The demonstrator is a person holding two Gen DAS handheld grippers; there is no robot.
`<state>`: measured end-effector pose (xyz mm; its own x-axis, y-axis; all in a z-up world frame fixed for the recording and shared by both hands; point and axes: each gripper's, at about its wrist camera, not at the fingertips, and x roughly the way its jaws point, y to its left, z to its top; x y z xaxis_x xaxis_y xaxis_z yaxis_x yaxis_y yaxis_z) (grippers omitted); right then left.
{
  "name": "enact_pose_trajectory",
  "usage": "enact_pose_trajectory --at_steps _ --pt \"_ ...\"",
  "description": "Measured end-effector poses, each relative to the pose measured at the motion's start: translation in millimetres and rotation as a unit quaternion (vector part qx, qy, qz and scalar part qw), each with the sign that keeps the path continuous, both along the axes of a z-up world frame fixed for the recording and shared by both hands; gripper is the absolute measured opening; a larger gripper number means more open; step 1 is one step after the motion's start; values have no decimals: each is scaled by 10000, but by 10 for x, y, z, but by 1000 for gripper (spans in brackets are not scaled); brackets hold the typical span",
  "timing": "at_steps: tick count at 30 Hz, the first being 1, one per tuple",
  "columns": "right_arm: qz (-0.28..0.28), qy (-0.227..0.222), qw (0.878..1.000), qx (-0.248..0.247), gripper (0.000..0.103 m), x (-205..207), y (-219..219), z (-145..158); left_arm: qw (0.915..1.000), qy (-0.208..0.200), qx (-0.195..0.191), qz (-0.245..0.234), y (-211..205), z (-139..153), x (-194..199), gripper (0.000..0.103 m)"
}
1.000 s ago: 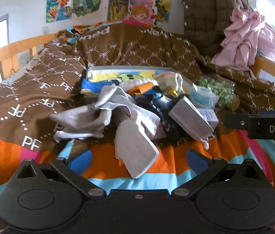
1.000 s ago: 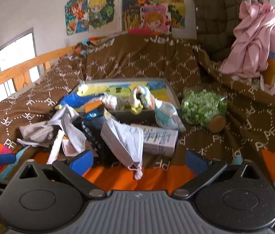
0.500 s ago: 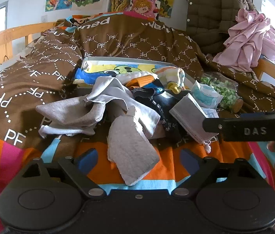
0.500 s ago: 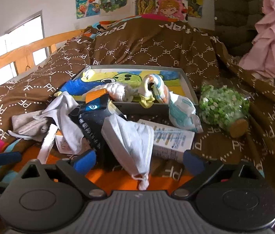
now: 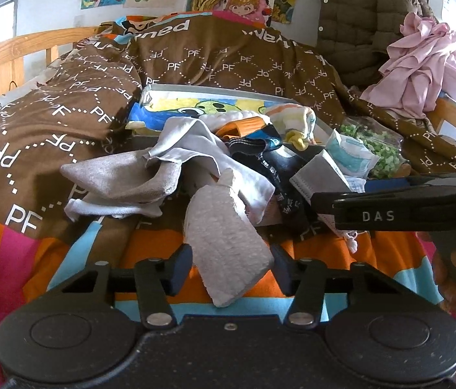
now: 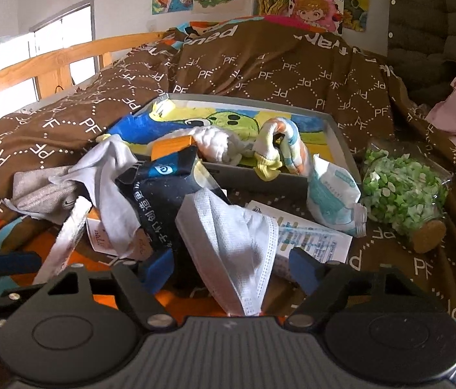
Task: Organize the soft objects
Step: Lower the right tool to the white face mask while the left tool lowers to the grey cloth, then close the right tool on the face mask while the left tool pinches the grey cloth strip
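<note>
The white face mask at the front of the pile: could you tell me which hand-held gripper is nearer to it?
Right. The right hand-held gripper has the face mask between its open fingers. The left hand-held gripper sits further left, around a grey sock.

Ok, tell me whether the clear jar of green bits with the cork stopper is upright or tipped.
Tipped. The clear jar of green bits lies on its side on the brown blanket, cork stopper pointing toward the camera.

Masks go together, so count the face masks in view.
2. A loose white mask lies nearest the right wrist camera, atop the clutter. A packaged mask leans against the tray at its near right corner. Others may be hidden under the clothes.
</note>
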<state>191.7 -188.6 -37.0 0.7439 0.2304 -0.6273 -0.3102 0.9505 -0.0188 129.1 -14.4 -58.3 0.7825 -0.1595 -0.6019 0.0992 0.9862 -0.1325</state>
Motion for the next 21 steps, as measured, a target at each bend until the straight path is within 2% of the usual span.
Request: enact_pose_trajectory --at_steps 2,7,13,18,21 --pt "-28 41 10000 45 76 23 -15 -8 10000 -15 -4 5 3 4 -3 50" --pt "-97 183 9996 180 55 73 -70 -31 9999 -55 -31 -84 -10 9 -19 38" --pt "-97 181 9997 146 32 52 -66 -34 10000 -44 -25 20 6 16 -20 36" --pt "-34 124 9998 149 22 19 -50 -14 9998 -39 41 164 26 33 -45 36" --pt "34 18 9999 163 19 -17 -35 18 9989 213 67 414 85 -6 -8 29"
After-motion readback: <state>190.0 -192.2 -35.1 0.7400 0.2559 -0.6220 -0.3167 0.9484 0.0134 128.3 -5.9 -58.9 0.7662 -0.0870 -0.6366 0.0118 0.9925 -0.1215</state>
